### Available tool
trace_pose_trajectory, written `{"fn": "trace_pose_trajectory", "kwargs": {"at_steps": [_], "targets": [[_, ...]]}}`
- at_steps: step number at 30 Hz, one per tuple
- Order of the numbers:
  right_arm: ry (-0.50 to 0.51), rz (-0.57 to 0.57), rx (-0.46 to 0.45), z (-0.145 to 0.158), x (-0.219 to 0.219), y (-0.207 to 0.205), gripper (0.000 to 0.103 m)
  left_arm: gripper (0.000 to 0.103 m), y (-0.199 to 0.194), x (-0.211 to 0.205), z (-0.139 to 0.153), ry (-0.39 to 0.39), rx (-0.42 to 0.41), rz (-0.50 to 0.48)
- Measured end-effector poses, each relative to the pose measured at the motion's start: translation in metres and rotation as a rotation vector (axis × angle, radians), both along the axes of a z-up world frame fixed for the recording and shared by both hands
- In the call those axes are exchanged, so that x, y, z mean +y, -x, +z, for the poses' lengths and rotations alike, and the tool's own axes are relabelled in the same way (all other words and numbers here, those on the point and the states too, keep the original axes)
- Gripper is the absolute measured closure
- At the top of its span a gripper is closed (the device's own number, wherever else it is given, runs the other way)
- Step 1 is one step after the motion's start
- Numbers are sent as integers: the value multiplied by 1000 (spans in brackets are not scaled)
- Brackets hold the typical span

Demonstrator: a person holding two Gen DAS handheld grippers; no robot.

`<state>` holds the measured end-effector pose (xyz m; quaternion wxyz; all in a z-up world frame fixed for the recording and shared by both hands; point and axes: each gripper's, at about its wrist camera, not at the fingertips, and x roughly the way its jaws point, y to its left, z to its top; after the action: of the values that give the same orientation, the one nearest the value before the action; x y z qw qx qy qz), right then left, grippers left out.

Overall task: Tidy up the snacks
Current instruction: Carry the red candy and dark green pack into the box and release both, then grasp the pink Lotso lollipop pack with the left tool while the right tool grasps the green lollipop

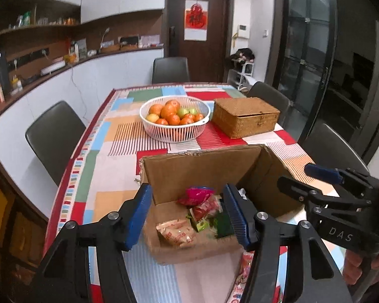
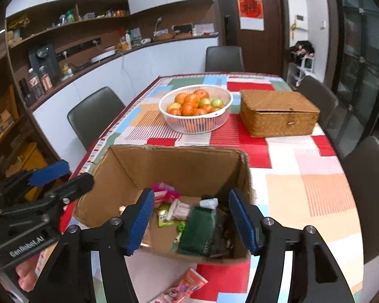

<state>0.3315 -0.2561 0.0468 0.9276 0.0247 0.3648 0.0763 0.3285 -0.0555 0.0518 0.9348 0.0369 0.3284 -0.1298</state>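
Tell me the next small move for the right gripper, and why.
Probably lower the right gripper toward the red snack packet on the tablecloth, just in front of the cardboard box. Both grippers' jaws stand open and empty, other snacks already lie inside the box, and this packet is still outside it.

Both grippers (image 1: 187,217) (image 2: 192,221) empty, fingers apart
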Motion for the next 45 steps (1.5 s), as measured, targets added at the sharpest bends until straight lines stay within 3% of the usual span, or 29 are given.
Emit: {"fn": "trace_pose_trajectory", "kwargs": {"at_steps": [9, 15, 23, 33, 45], "targets": [[65, -43, -126, 10, 2, 80, 41, 45, 75, 2, -1, -37, -64, -37], [51, -11, -108, 2, 1, 123, 41, 44, 110, -2, -12, -32, -48, -74], [51, 10, -8, -32, -3, 160, 41, 44, 136, -12, -47, -72, 32, -128], [12, 37, 203, -93, -3, 180, 42, 44, 148, -20, -97, -122, 158, -194], [-45, 62, 399, -151, -3, 188, 60, 44, 151, -23, -142, -130, 299, -210]]}}
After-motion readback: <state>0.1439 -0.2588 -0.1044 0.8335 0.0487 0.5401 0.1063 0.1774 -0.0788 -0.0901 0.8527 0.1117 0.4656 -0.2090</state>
